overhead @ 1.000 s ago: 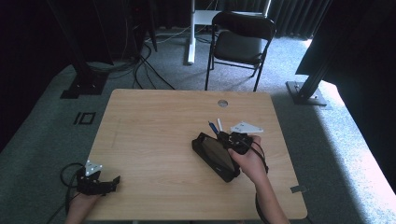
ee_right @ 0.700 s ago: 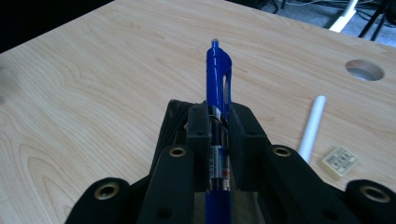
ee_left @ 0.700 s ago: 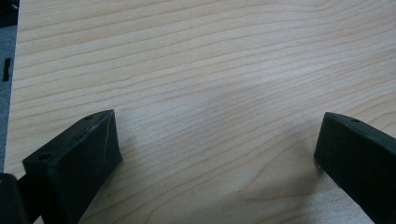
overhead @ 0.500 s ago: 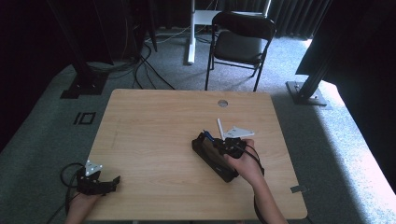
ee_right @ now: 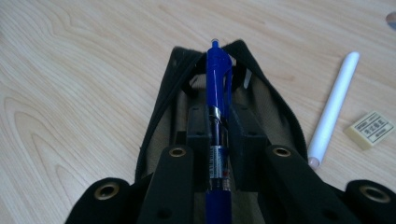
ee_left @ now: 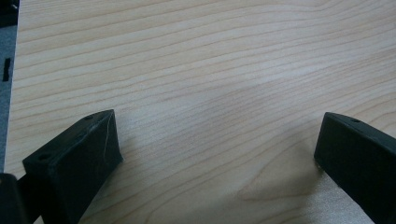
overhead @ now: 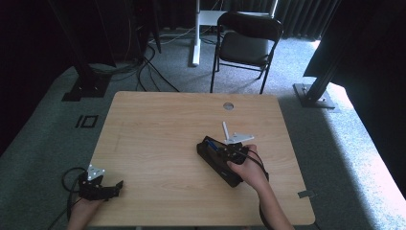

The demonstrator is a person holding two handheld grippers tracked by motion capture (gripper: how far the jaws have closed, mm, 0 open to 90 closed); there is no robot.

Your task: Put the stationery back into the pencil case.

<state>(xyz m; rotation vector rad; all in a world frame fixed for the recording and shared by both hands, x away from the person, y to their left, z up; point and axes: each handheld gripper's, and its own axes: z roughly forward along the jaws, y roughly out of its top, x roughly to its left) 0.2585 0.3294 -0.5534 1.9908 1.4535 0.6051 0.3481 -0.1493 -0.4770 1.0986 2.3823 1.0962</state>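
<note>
We see the blue plastic click pen (ee_right: 217,116) clamped lengthwise between the two black jaws of the right gripper (ee_right: 217,135), its clip end pointing away over the open mouth of the black fabric pencil case (ee_right: 261,93). The case lies on the light wooden table (overhead: 158,129), right of centre, with the person's right hand (overhead: 249,170) above it. Just beside the case we find a white plastic pen (ee_right: 331,109) and, a little farther off, a small cream eraser with dark print (ee_right: 372,129), both flat on the wood. Well apart, at the table's near left corner, the left gripper (ee_left: 215,154) rests low over bare wood, its jaws spread wide with nothing between them.
</note>
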